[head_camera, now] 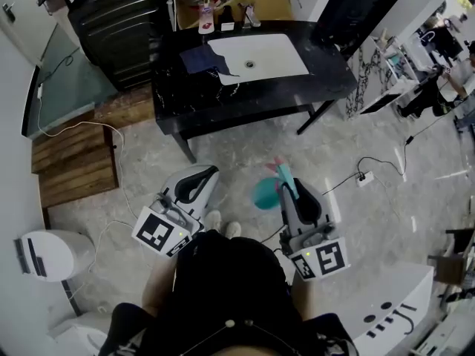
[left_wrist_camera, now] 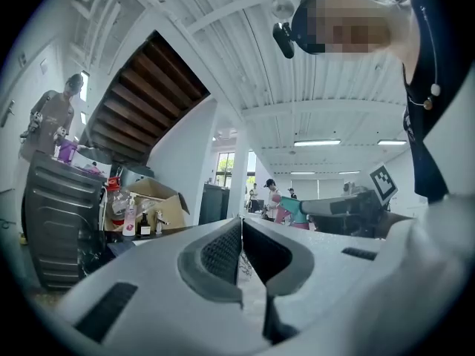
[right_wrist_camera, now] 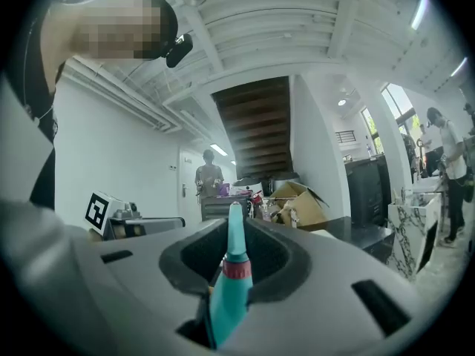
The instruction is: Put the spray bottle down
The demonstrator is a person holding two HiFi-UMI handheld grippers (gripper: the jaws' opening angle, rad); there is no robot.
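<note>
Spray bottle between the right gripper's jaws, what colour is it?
The spray bottle is teal with a reddish-pink collar, clearest in the right gripper view.

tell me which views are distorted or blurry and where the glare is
Head view: edges bend, the spray bottle looks soft. Left gripper view: fisheye circle, dark corners, window washed out. Right gripper view: same fisheye, ceiling lamp flares, the spray bottle is clear between the jaws.
</note>
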